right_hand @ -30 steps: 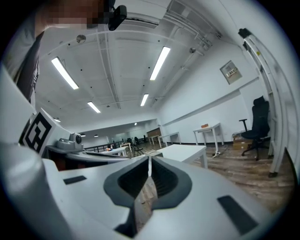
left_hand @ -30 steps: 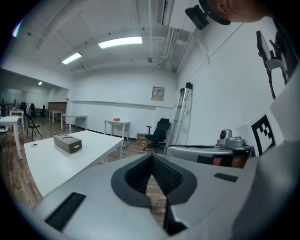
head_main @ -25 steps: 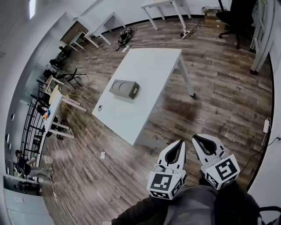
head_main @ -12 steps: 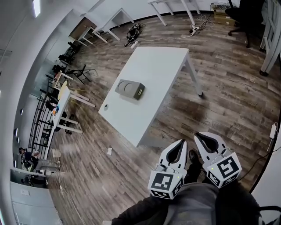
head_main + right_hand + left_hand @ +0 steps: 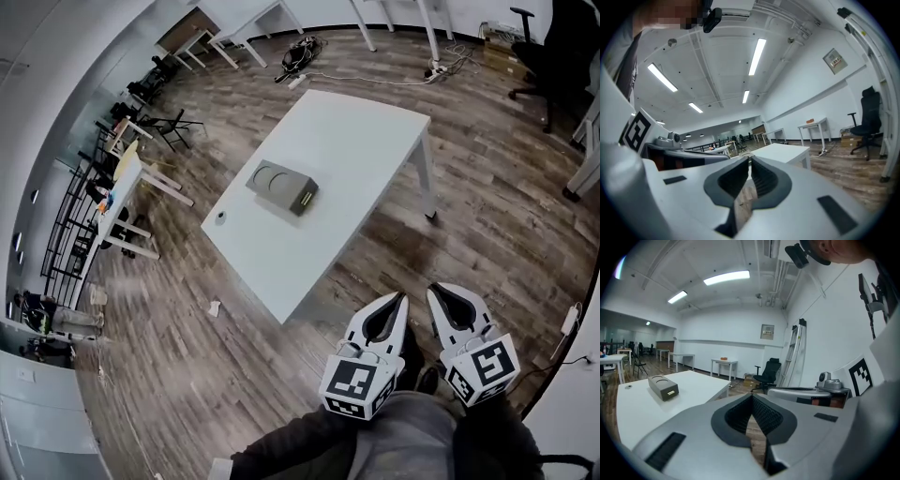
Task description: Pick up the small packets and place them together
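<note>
No small packets can be made out in any view. A white table [image 5: 366, 141] stands ahead on the wooden floor, bearing a grey box [image 5: 282, 187] with two round recesses and a small dark thing [image 5: 220, 217] near its left edge. My left gripper [image 5: 401, 298] and right gripper [image 5: 435, 291] are held side by side low in the head view, short of the table's near corner. Both are shut with nothing between the jaws. The left gripper view looks past the left gripper [image 5: 751, 395] to the grey box [image 5: 663, 386]. Beyond the right gripper [image 5: 750, 160] lies the table [image 5: 783, 151].
A white scrap [image 5: 215, 307] lies on the floor left of the table. Cables [image 5: 302, 49] trail at the far side. A black office chair [image 5: 567, 42] stands far right; desks and a rack [image 5: 112, 178] line the left wall.
The head view has swung and come closer to the table, which now sits further right and nearer. Both grippers keep their place at the bottom of the view, still shut.
</note>
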A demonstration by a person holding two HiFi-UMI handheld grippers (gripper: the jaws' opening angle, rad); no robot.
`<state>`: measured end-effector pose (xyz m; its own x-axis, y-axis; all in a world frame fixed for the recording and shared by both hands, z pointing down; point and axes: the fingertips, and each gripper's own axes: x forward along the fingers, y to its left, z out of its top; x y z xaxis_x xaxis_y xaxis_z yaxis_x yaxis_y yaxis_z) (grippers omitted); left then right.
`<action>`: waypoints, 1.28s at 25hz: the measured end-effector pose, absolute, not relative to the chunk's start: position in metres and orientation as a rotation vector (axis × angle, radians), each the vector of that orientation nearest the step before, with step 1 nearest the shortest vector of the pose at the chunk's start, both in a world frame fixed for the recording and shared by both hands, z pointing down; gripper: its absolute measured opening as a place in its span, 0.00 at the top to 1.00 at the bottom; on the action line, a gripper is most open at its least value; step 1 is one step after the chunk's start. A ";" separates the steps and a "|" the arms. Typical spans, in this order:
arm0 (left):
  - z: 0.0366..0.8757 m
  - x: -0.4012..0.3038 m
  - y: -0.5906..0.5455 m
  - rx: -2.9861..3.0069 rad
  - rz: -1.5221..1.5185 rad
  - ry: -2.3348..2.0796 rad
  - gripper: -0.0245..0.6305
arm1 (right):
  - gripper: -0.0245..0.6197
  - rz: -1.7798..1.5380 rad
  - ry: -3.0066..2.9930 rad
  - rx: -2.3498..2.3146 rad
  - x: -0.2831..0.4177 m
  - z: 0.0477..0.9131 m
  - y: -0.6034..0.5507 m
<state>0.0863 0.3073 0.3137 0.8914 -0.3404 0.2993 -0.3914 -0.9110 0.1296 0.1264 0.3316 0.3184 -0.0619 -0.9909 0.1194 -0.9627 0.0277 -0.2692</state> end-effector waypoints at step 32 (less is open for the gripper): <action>0.324 0.026 0.060 2.570 0.181 -1.139 0.96 | 0.94 -0.377 2.822 -1.564 0.051 0.320 0.073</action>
